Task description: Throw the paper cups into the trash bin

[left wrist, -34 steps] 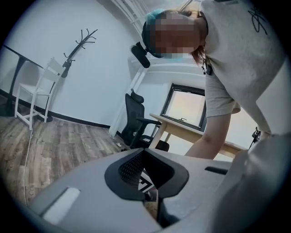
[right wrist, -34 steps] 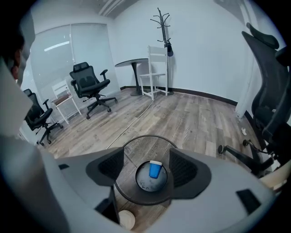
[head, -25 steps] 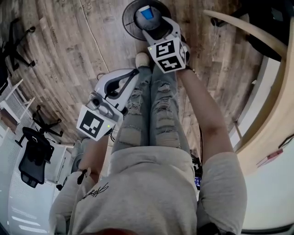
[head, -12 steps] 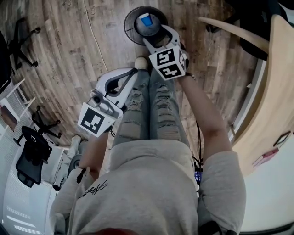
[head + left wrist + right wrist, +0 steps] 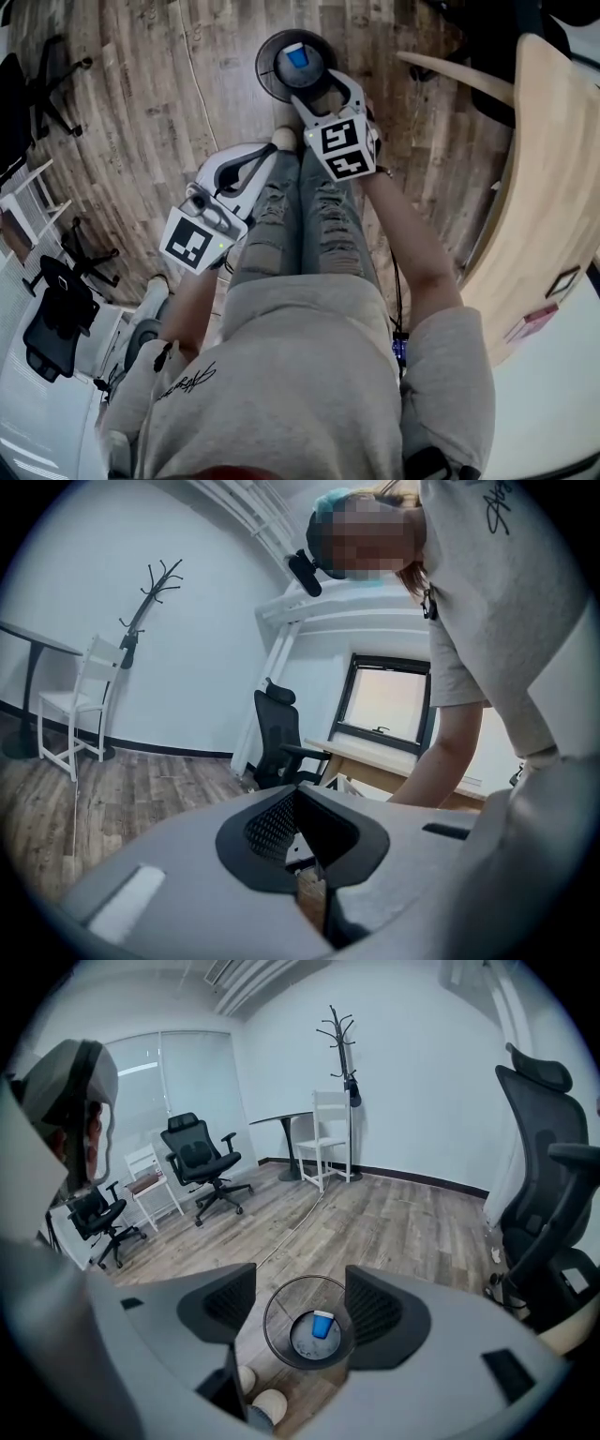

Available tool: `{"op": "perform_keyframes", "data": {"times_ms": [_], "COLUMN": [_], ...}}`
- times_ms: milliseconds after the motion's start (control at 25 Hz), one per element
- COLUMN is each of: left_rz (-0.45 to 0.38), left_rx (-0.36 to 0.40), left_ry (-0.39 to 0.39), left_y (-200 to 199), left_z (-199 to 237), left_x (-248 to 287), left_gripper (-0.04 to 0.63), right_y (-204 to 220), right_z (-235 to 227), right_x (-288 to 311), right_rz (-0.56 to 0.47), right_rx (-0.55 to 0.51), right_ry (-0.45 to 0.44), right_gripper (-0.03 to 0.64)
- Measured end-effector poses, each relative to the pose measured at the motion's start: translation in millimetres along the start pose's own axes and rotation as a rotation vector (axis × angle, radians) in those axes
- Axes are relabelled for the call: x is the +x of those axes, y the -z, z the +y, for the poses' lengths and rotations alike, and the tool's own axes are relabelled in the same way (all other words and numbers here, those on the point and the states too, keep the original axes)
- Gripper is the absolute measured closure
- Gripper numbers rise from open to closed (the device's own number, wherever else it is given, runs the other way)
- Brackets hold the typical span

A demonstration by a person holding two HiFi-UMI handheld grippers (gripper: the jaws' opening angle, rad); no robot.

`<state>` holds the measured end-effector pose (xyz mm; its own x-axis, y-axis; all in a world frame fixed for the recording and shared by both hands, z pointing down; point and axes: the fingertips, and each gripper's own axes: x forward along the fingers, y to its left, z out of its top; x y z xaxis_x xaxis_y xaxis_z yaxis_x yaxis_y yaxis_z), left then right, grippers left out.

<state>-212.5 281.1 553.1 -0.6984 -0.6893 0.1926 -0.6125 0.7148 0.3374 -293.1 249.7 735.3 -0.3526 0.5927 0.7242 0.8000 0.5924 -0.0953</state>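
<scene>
A dark round trash bin stands on the wooden floor in front of the person's feet. One blue paper cup lies inside it. My right gripper hangs open just over the bin's near rim, nothing between its fingers. In the right gripper view the bin and the blue cup show between the open right gripper. My left gripper is held lower at the left, beside the person's knee, shut and empty. The left gripper points up toward the person's torso.
A curved wooden desk fills the right side. Black office chairs and a white chair stand at the left. A coat stand, a small table and more chairs line the far wall. A cable runs across the floor.
The head view has tilted, sliding the bin and both grippers downward in the picture. The right gripper has drawn back slightly from over the bin. The blue cup stays inside.
</scene>
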Motion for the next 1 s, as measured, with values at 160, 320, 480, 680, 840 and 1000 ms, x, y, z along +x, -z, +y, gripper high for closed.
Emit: {"op": "perform_keyframes", "data": {"times_ms": [160,320,480,680,840,1000], "left_rz": [-0.048,-0.065,-0.058,-0.042,-0.055,-0.062], "left_rx": [-0.021,0.025,0.047,0.038,0.07,0.075], "left_ry": [-0.011,-0.014,-0.006,-0.01,-0.003,-0.008], "left_y": [-17.8,-30.9,-40.5,-49.6,-60.1,-72.4], "left_z": [1.8,4.2,-1.1,-4.3,-6.7,-11.2], "left_x": [-3.0,-5.7,-7.2,-9.9,-12.8,-15.1], "left_gripper": [0.592,0.592,0.592,0.592,0.592,0.592], "right_y": [-10.1,-25.8,-40.4,-57.2,-71.7,-88.0], "right_z": [6.3,8.1,10.1,18.0,20.7,21.2], "right_x": [-14.3,-28.0,-47.2,-68.0,-84.4,-106.8], "right_rz": [-0.018,-0.041,-0.06,-0.09,-0.124,-0.151], "right_rx": [-0.027,-0.031,-0.029,-0.045,-0.066,-0.074], "right_ry": [-0.013,-0.017,-0.009,-0.019,-0.024,-0.013], "right_gripper": [0.325,0.325,0.325,0.325,0.325,0.325]}}
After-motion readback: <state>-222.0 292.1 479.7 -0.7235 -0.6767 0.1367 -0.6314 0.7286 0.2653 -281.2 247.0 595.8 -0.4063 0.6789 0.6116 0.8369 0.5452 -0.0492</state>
